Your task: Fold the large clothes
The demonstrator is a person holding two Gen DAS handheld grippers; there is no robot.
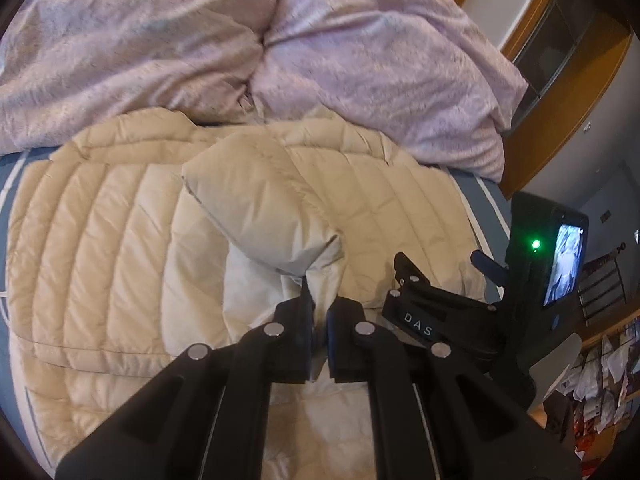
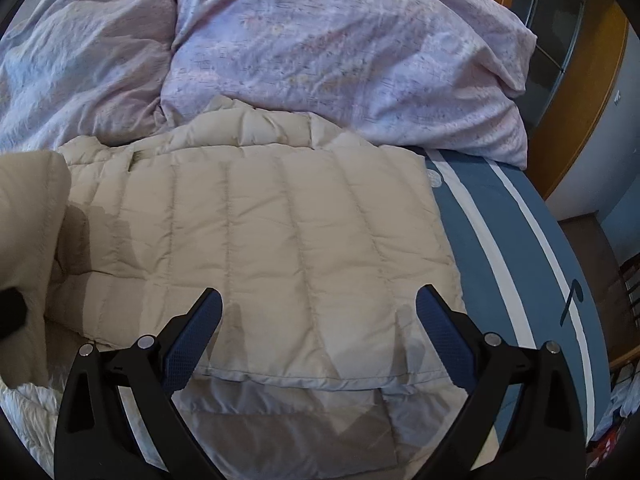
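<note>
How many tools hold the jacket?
1. The left tool is shut on a raised jacket fold near its middle; the right tool hangs open above the jacket's right half.

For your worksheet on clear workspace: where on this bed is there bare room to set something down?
Bare blue sheet lies between the beige jacket and the bed's right edge. Behind, the lilac duvet crowds everything; the jacket covers the middle.

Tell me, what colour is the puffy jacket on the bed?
The jacket is beige, quilted in long stitched channels; the right wrist view shows it best.
</note>
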